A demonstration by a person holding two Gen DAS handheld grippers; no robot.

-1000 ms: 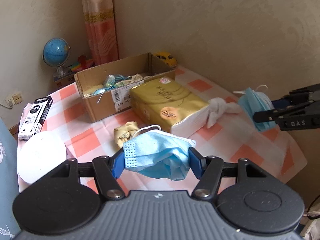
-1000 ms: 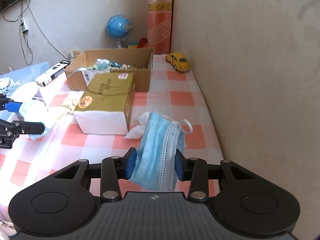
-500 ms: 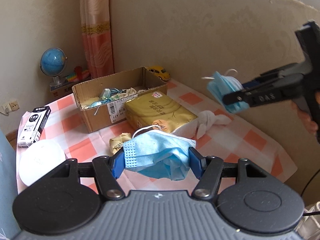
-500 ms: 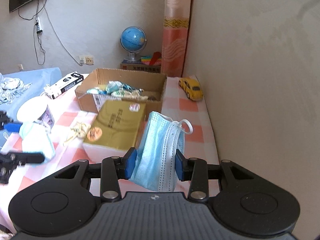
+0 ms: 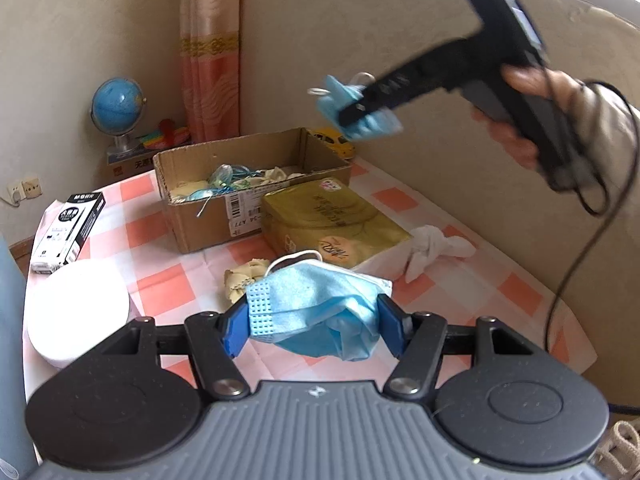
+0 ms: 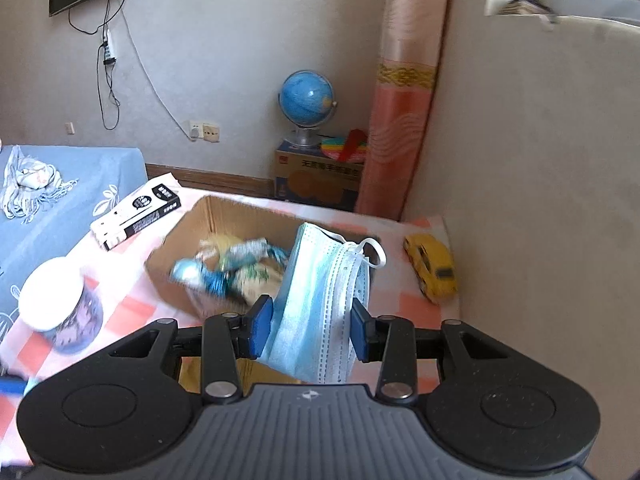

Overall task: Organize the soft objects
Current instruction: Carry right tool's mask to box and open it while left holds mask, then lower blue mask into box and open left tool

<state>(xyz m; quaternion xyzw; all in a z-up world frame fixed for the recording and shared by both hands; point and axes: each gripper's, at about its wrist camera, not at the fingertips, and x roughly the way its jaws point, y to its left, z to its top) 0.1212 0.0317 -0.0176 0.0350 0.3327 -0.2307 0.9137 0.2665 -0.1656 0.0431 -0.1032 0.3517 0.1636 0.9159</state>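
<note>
- Right gripper (image 6: 311, 324) is gripping a blue mask (image 6: 320, 304), now raised and carried far-left over the cardboard box (image 6: 208, 220).
- Left gripper (image 5: 312, 330) is still clamping another mask (image 5: 316, 308) above the near table (image 5: 160, 240).

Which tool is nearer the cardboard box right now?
Right. The right tool, shut on a mask, hangs just short of the box, above it. The left tool, shut on another mask, sits farther back over the table.
</note>
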